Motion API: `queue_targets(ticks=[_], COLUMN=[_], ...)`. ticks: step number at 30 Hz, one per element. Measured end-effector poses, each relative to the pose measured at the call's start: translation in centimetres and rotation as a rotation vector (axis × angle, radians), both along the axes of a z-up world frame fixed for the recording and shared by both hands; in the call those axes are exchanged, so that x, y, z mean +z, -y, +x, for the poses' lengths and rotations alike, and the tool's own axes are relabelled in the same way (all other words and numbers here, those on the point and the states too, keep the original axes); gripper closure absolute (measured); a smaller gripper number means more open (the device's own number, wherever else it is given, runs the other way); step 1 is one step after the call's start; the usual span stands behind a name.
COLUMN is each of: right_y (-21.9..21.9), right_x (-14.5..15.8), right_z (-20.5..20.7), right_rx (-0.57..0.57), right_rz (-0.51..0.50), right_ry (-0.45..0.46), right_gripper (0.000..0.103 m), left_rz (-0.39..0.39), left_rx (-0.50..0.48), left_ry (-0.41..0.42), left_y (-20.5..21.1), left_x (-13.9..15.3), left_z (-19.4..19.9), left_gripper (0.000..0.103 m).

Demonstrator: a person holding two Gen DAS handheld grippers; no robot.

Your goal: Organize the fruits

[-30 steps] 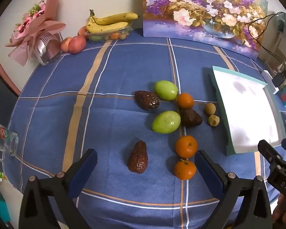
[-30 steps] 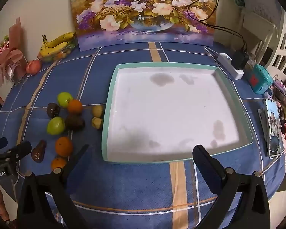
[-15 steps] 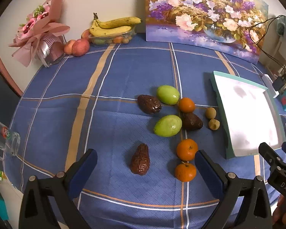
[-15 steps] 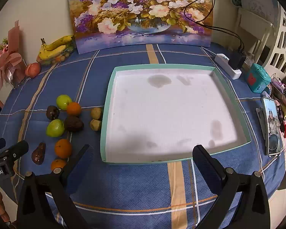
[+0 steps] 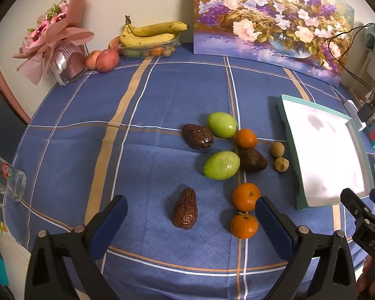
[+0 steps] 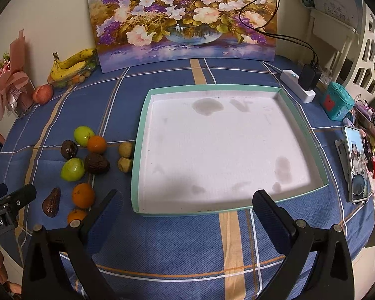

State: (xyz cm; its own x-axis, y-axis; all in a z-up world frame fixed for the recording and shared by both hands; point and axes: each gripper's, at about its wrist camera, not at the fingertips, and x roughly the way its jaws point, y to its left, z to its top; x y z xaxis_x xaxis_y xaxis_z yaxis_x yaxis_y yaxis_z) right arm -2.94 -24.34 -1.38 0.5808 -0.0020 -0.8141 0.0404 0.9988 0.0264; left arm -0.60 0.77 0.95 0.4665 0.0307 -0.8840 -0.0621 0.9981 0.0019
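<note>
Left gripper (image 5: 191, 215) wide above wrinkled brown fruit (image 5: 185, 212).

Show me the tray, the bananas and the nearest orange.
tray (image 6: 301, 127), right wrist view, bare part of its right rim
bananas (image 5: 152, 32), left wrist view, middle of the bunch
nearest orange (image 5: 243, 226), left wrist view, centre of its peel
</note>
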Motion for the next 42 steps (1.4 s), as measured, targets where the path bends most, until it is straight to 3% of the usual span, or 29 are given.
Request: queue_targets(ticks=[42], right_y=[0.05], right_x=[-0.03], right_z=[0.06], right_rx=[-0.001], right_rz=[0.002], right_ry=[-0.003], right_gripper=[0.000], left_rz=[-0.001], left_rx=[-0.008], left_ry=[0.017], left_y=[0.09], left_x=[0.27], left_z=[-0.22], left_gripper=[0.000])
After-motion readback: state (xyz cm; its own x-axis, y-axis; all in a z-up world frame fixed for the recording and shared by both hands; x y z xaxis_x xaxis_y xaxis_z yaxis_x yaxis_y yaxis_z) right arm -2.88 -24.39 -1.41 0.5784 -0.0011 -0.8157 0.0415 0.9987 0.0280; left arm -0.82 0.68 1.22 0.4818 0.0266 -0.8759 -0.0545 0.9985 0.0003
